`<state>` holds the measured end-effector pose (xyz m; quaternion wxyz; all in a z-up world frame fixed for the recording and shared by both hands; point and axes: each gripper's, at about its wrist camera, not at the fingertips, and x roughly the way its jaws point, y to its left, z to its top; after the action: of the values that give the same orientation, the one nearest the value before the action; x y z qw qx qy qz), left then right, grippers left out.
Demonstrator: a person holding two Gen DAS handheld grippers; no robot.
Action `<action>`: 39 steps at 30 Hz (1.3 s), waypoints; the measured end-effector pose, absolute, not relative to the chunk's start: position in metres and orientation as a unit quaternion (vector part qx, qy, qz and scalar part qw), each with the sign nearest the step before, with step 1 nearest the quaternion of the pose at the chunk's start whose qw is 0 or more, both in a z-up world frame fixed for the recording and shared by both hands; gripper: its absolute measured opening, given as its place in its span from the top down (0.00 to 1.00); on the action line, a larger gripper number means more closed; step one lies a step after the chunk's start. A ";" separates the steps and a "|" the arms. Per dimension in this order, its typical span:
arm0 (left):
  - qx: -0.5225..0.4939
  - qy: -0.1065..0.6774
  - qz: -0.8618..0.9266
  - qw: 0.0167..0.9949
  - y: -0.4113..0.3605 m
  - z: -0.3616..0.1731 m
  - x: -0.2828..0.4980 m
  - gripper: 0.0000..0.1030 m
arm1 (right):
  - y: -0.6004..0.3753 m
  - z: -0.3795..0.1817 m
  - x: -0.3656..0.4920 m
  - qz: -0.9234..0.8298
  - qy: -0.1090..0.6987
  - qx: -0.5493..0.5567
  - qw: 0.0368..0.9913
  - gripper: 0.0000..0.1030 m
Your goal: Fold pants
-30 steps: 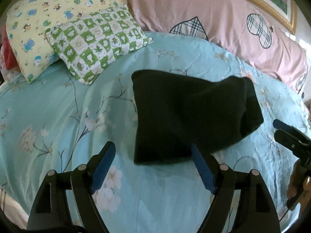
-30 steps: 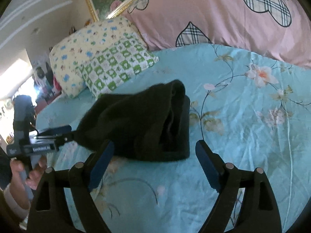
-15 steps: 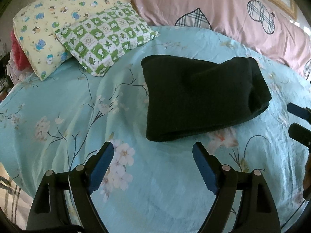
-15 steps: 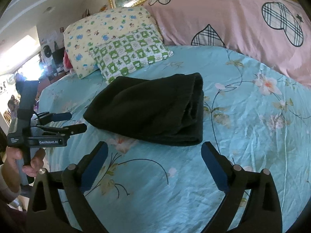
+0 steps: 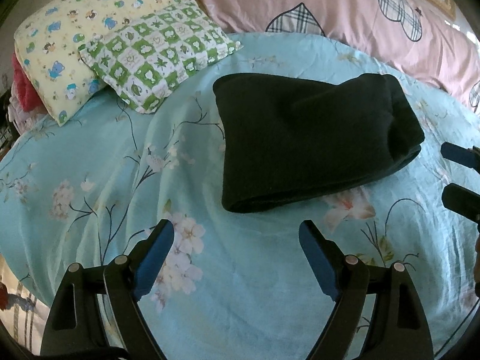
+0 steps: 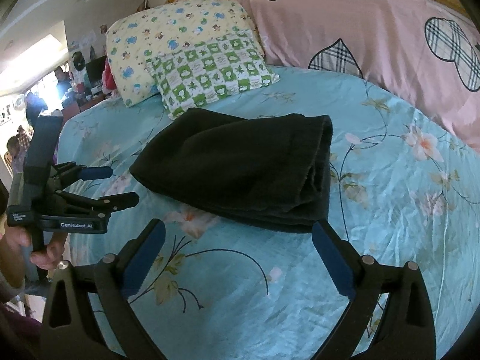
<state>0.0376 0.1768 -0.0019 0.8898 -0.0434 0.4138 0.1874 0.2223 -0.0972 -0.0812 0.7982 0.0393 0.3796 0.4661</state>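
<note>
Meanwhile, the folded black pants [image 5: 312, 141] are lying on the turquoise floral bedsheet [image 5: 240, 285], near a green checked pillow [image 5: 159, 63], as the left gripper [image 5: 235, 237] and right gripper [image 6: 238, 234] are hovering nearby, jaws spread and holding nothing.

One brand mark readable, on the left gripper

In the right wrist view, at about nine o'clock, the left gripper [image 6: 120, 186] carries "GenRobot.AI" in pale letters on its black body; a small white label on its upright block is too tiny to read
</note>
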 end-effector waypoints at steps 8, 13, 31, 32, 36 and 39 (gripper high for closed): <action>-0.042 0.413 0.183 0.891 0.177 -0.003 0.041 0.17 | -0.093 -0.084 0.224 0.467 0.386 0.037 0.795 0.05; -0.041 0.412 0.184 0.892 0.177 -0.003 0.041 0.17 | -0.091 -0.085 0.225 0.468 0.386 0.033 0.794 0.04; -0.044 0.412 0.185 0.891 0.179 -0.004 0.041 0.17 | -0.081 -0.083 0.224 0.475 0.384 0.032 0.791 0.04; -0.043 0.412 0.186 0.891 0.179 -0.004 0.041 0.17 | -0.081 -0.083 0.224 0.475 0.384 0.032 0.791 0.04; -0.046 0.413 0.185 0.890 0.180 -0.005 0.041 0.17 | -0.080 -0.083 0.224 0.475 0.385 0.032 0.791 0.04; -0.045 0.414 0.186 0.890 0.179 -0.005 0.040 0.17 | -0.080 -0.084 0.225 0.475 0.385 0.032 0.791 0.04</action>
<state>0.0395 0.1791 -0.0050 0.8900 -0.0455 0.4140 0.1857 0.2246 -0.0797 -0.0836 0.7906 0.0321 0.3852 0.4750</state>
